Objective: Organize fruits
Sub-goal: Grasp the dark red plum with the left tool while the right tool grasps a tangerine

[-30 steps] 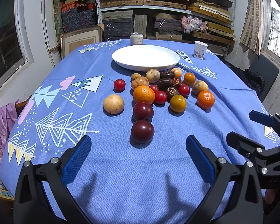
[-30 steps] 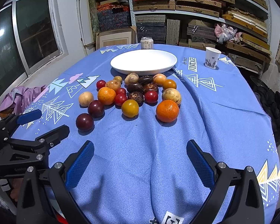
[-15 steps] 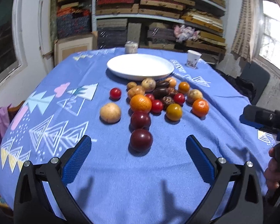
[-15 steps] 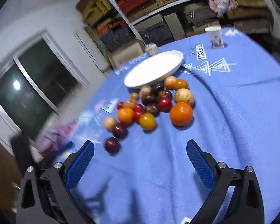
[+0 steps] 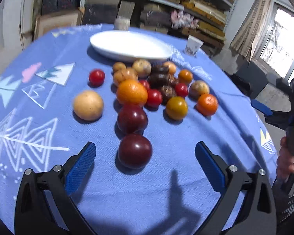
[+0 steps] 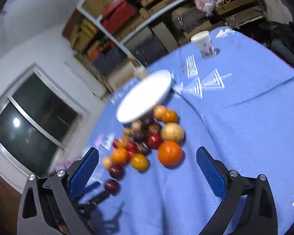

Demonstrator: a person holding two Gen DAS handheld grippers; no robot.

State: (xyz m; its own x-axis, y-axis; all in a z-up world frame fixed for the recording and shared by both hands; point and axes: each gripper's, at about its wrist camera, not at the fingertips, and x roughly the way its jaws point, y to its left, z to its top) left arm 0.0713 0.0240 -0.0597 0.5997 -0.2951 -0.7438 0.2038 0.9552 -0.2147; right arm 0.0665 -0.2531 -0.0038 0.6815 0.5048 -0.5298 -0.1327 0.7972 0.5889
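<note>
The nearest dark plum [image 5: 134, 151] is seen low in the frame centre on the counter [image 5: 166, 199], just ahead between the wide-open left gripper [image 5: 143, 163] fingers; the right gripper [image 6: 147, 166], also open, is held farther away.

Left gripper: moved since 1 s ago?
Yes. The left gripper has advanced toward the near plum, which now sits between its fingers; the plate looms larger too.

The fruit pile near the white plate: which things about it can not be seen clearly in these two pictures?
- Dark brown fruits, left wrist view: packed together and soft; kind and number unclear.
- Far fruits, right wrist view: motion blur and the white plate rim hide some.
- Can behind the plate, left wrist view: blurred, label unreadable.
- Paper cup: contents not visible.
</note>
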